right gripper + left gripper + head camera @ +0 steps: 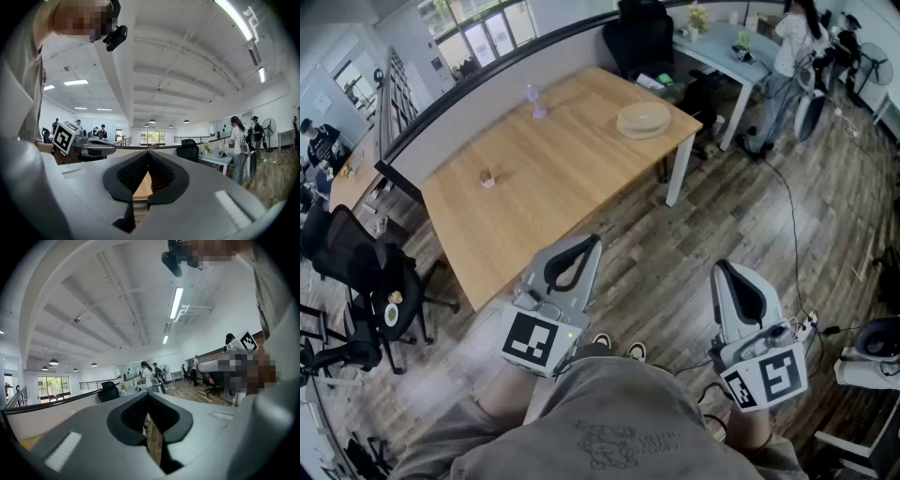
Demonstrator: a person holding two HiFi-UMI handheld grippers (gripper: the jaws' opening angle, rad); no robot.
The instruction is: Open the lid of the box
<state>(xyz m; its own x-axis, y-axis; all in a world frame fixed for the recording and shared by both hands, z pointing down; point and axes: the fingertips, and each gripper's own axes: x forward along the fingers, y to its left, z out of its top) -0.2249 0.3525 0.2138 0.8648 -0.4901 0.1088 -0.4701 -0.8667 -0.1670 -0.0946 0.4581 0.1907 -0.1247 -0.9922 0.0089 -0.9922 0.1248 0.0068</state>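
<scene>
Beside the wooden table [562, 159], left claw [591, 244] closed, right claw [721, 270] closed

The box [643, 120] is round, low and pale tan. It sits flat on the wooden table [553, 178], near the table's far right corner and just in from the edge. Its lid [643, 114] appears closed.

Open office (desks [562, 150], swivel chairs [356, 267])
</scene>
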